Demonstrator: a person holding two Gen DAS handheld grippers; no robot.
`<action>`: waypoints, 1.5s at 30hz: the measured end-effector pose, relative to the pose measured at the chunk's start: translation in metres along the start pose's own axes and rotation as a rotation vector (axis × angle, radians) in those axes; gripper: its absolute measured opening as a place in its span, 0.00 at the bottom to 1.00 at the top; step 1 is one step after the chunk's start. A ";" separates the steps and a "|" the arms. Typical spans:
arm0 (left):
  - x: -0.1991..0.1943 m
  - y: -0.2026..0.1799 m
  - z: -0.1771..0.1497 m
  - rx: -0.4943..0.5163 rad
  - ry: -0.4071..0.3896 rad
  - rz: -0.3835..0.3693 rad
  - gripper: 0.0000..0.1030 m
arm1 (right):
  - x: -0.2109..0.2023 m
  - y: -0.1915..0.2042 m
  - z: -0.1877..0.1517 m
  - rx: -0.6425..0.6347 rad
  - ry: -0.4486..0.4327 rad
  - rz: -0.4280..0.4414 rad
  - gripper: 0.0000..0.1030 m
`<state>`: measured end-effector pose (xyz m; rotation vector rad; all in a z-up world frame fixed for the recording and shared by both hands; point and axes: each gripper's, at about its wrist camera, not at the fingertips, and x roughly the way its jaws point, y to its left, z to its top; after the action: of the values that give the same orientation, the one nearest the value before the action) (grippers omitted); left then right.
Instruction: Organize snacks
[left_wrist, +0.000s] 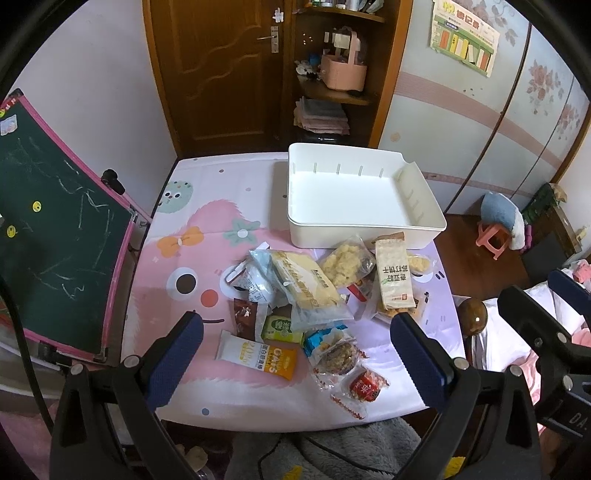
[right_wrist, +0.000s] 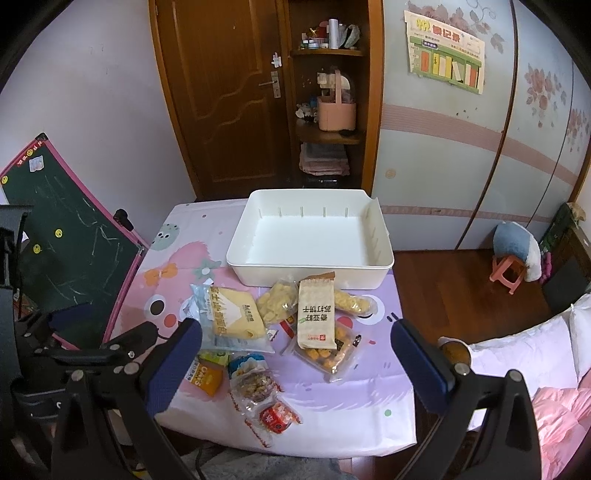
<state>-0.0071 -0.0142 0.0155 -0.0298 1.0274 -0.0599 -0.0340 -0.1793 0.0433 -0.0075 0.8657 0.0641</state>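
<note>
A pile of wrapped snacks lies on the small table with the pink cartoon cloth. Among them are a tall cracker pack, a yellow bread bag, an oats bar and a red round snack. An empty white bin stands behind the pile. My left gripper hovers open above the near snacks. Above the table's front edge my right gripper is open too, holding nothing.
A green chalkboard leans at the table's left. A wooden door and a shelf unit stand behind. A wardrobe, a pink stool and bedding are at the right.
</note>
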 end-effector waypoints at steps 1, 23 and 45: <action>-0.001 -0.001 0.000 -0.001 0.001 0.001 0.98 | -0.001 -0.001 0.001 -0.002 -0.002 0.001 0.99; 0.008 -0.008 0.010 -0.020 0.014 0.049 0.98 | 0.004 -0.034 0.024 0.009 -0.048 0.000 0.99; 0.153 0.036 0.039 -0.020 0.200 -0.086 0.94 | 0.144 -0.039 0.013 0.038 0.190 -0.015 0.98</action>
<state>0.1062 0.0117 -0.0972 -0.0878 1.2269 -0.1325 0.0710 -0.2098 -0.0590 0.0159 1.0567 0.0333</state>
